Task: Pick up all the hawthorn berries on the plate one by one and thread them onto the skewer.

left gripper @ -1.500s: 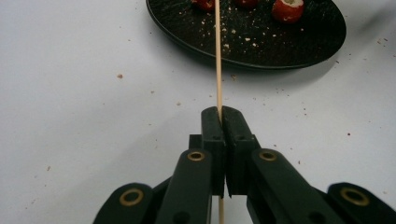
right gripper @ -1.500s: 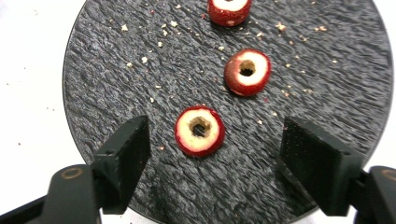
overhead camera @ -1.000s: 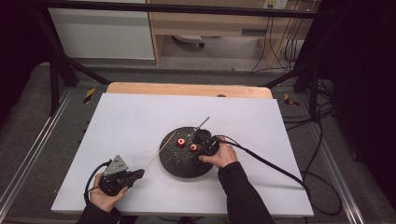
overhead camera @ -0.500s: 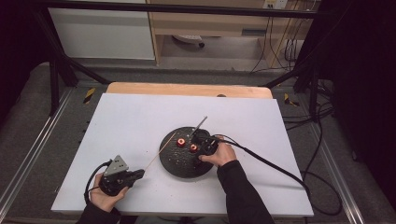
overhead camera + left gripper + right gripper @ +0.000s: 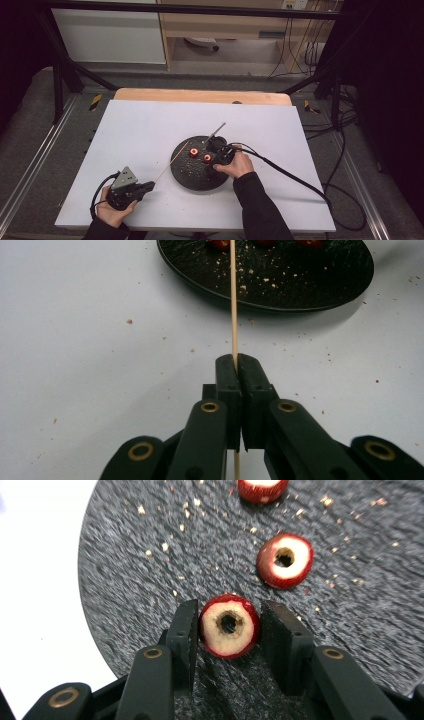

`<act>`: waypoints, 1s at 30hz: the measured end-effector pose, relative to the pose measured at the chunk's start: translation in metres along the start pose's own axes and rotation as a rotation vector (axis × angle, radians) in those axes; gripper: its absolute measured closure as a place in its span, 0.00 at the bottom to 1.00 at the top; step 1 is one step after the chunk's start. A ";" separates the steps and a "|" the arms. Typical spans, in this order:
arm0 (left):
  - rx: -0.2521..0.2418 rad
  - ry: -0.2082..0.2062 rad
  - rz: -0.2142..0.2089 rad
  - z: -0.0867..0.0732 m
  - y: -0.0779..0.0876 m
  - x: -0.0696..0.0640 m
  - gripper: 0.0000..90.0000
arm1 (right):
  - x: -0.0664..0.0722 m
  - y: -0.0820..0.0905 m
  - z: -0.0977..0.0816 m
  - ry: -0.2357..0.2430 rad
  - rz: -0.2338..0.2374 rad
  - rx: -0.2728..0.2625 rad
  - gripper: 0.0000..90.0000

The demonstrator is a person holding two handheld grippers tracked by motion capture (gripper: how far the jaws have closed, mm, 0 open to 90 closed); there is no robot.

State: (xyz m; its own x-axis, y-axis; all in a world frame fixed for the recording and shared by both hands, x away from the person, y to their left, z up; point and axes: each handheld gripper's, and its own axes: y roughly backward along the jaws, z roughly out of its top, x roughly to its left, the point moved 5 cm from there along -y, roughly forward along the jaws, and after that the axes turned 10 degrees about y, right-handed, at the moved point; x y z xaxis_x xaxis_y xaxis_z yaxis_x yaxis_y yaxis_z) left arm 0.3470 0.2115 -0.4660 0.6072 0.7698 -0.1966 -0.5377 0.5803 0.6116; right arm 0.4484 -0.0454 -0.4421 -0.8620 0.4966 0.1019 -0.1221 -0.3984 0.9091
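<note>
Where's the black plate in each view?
High view: black plate at mid-table, under the right claw.
Left gripper view: across the top edge, past the left claw.
Right gripper view: dark textured surface under the claw.
Shared landmark: red cored slices on it.

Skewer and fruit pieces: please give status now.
Left gripper shut on skewer. Right gripper open around cored fruit piece on black plate. Path clear.

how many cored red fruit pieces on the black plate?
3: one between the right gripper's fingers, one just beyond it, one cut off at the frame's top edge. More could be hidden.
</note>
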 end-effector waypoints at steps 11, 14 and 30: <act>-0.007 -0.003 0.001 0.000 0.000 -0.002 0.98 | 0.001 0.016 0.002 -0.034 -0.023 -0.093 0.68; -0.009 -0.004 0.002 0.000 0.000 -0.002 0.98 | 0.001 0.018 0.002 -0.053 -0.027 -0.124 0.68; -0.022 -0.002 0.004 0.000 0.000 -0.005 0.97 | -0.002 0.030 -0.012 -0.159 -0.031 -0.350 0.68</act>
State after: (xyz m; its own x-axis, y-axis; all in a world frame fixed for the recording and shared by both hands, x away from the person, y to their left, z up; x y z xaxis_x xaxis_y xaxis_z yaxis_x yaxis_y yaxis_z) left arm 0.3444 0.2080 -0.4646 0.6062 0.7717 -0.1924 -0.5527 0.5827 0.5958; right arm 0.4408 -0.0673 -0.4199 -0.7715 0.6149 0.1631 -0.3313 -0.6071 0.7222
